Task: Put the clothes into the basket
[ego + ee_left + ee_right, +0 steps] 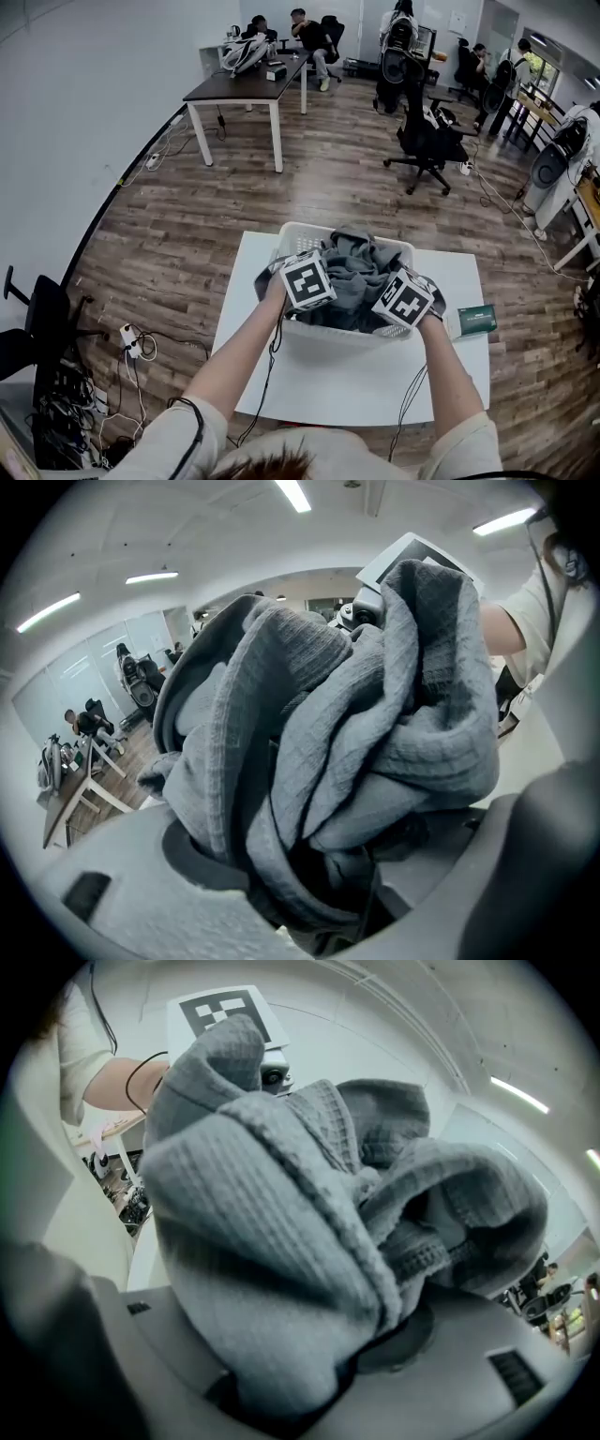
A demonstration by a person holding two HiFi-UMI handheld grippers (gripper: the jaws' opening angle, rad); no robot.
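Note:
A bundle of grey knit clothes (356, 272) lies bunched in the white plastic basket (298, 231) on a white table (309, 389). Both grippers reach into the basket from the near side. My left gripper (323, 281) holds the left part of the bundle; in the left gripper view the grey cloth (356, 733) fills the space between the jaws of that gripper (319, 883). My right gripper (389, 295) holds the right part; in the right gripper view thick ribbed cloth (281, 1232) is wedged between the jaws of that gripper (309, 1372). The fingertips are hidden by the fabric.
A small green box (476, 320) lies on the table right of the basket. Cables hang from both grippers over the table's near edge. Behind on the wooden floor stand a black office chair (427, 141) and a dark desk (246, 89), with people seated further back.

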